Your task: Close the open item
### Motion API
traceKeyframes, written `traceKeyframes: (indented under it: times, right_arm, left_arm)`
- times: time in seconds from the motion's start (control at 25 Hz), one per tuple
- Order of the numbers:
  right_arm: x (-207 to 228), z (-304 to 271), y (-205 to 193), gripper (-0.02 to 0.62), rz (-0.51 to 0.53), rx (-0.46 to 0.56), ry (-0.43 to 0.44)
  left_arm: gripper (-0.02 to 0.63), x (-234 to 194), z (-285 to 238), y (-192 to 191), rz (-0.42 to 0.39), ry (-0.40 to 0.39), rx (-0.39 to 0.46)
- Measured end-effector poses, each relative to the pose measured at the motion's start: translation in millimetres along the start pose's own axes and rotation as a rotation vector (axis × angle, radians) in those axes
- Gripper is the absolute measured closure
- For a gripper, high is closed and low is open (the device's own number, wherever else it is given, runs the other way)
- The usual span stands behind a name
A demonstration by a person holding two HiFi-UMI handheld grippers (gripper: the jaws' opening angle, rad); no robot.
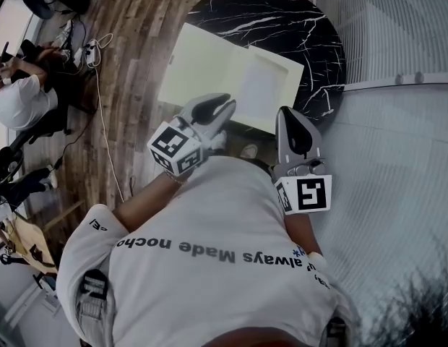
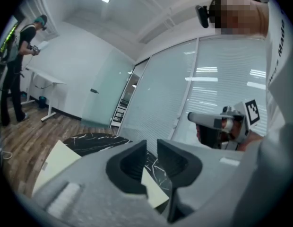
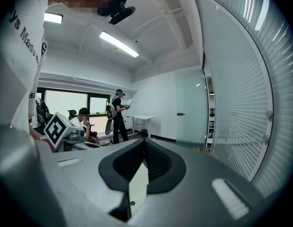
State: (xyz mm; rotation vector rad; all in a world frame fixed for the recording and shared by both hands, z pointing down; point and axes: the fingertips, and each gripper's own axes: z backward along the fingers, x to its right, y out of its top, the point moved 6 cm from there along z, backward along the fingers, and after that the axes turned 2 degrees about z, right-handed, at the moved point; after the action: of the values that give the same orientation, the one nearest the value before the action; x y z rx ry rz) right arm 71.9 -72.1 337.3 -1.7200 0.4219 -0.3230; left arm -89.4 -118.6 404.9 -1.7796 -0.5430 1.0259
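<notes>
Partly hidden by the left hand-held gripper (image 1: 225, 108), the cream folder (image 1: 209, 63) lies open on the black marble counter (image 1: 282, 20), beside a glass wall (image 1: 397, 27). That gripper hangs released, jaws slightly apart, over the folder's near edge. The right hand-held gripper (image 1: 285, 113) hangs clenched just beside that edge.

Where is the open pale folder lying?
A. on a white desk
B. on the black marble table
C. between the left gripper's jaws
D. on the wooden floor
B: the head view shows the folder spread flat on the round black table.
</notes>
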Motion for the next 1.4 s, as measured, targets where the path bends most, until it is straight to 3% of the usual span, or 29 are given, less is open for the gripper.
traceKeyframes:
  times: [0.2, 0.4, 0.64, 0.84, 0.96, 1.16, 1.4]
  right_arm:
    - [-3.0, 1.4, 3.1, 0.594, 0.011, -0.009, 0.007]
    - [-2.9, 1.6, 3.6, 0.594, 0.012, -0.016, 0.005]
    - [-2.0, 2.5, -2.8, 0.594, 0.005, -0.023, -0.001]
    - [-4.4, 2.4, -4.1, 0.594, -0.001, -0.027, -0.001]
    - [-5.5, 2.5, -6.5, 0.594, -0.005, -0.030, -0.002]
    - [-7.9, 0.3, -10.7, 0.594, -0.010, -0.040, 0.001]
    - [-9.3, -1.7, -11.9, 0.594, -0.011, -0.043, 0.007]
  left_arm:
    - [0.512, -32.1, 15.0, -34.6, 0.082, 0.062, -0.062]
    - [0.511, -59.2, 22.9, -86.0, -0.030, 0.133, -0.223]
    - [0.509, -92.5, 30.9, -165.9, -0.035, 0.168, -0.394]
    - [0.497, -115.8, 44.2, -224.6, 0.061, 0.169, -0.489]
    - [0.488, -134.3, 54.5, -248.0, 0.215, 0.234, -0.456]
    - [0.432, -167.7, 64.1, -263.2, 0.452, 0.334, -0.308]
    - [0.354, -189.4, 62.2, -262.3, 0.539, 0.351, -0.190]
